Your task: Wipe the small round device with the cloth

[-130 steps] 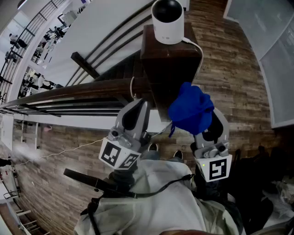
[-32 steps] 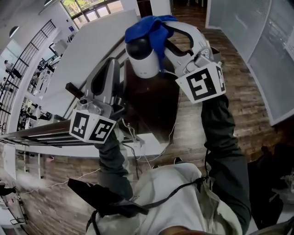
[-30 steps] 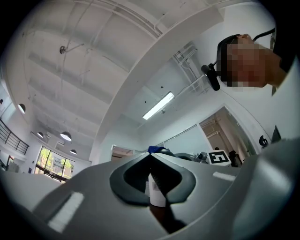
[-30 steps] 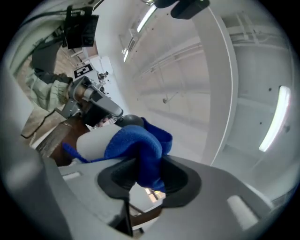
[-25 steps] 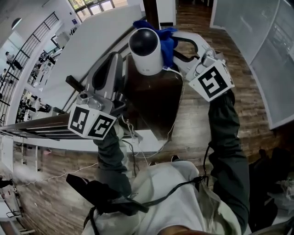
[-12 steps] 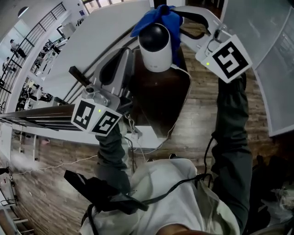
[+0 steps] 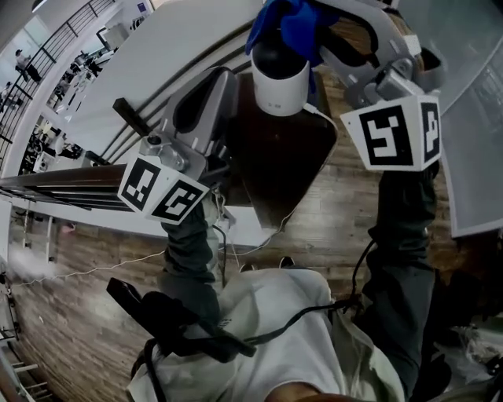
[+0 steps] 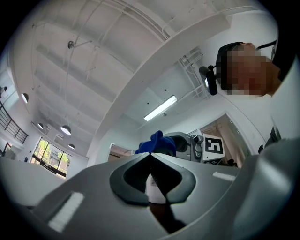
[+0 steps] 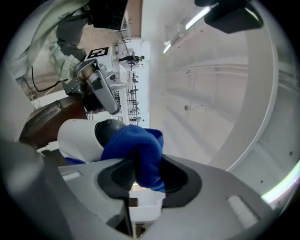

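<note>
The small round device [image 7: 280, 77], a white cylinder with a black dome, stands on a dark wooden post top [image 7: 287, 153]. A blue cloth [image 7: 289, 19] lies over its dome, with my right gripper [image 7: 318, 23] shut on it. In the right gripper view the cloth [image 9: 133, 146] bunches between the jaws and presses on the device [image 9: 79, 138]. My left gripper [image 7: 226, 77] is just left of the device, shut on nothing. In the left gripper view the left gripper [image 8: 151, 155] has its tips together, with the device [image 8: 155, 188] seen through the hole behind them and the cloth [image 8: 157, 143] above.
A white cable [image 7: 330, 119] runs from the device down over the post's edge. Dark railing bars [image 7: 71, 196] stretch to the left of the post. A wooden floor [image 7: 338, 228] lies far below. A person's pale shirt [image 7: 275, 330] fills the bottom of the head view.
The right gripper has carried the cloth from behind the device up onto its dome. The left gripper has stayed beside the device.
</note>
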The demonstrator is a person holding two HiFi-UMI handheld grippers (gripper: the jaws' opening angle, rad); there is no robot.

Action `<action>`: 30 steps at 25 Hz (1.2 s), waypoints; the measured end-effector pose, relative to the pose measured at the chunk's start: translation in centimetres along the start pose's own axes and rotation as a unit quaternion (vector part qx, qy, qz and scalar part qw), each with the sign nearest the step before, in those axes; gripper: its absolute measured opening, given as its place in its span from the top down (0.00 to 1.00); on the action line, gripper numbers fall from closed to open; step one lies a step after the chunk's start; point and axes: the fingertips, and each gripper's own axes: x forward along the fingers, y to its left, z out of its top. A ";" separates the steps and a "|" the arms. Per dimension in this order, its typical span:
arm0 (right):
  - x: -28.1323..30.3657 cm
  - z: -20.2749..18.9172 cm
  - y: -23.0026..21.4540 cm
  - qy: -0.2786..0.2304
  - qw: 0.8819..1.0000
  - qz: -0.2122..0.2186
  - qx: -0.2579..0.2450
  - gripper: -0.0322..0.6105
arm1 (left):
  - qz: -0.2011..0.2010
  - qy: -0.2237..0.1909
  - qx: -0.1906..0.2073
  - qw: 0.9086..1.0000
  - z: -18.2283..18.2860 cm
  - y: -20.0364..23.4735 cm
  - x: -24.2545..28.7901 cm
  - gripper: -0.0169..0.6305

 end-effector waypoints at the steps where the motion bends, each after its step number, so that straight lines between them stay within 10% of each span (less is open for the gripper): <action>1: 0.1 0.9 -0.4 -0.004 1.000 -0.006 -0.020 0.75 | -0.002 -0.002 -0.003 1.000 0.0 0.1 0.0 0.97; 14: 1.2 7.3 1.1 0.047 0.968 -0.007 -0.245 0.75 | 0.013 -0.030 -0.011 0.999 1.3 1.6 -1.2 0.97; 30: -2.3 9.2 9.6 0.029 0.992 0.060 -0.110 0.75 | 0.014 -0.009 -0.004 1.000 0.7 2.0 -3.2 0.97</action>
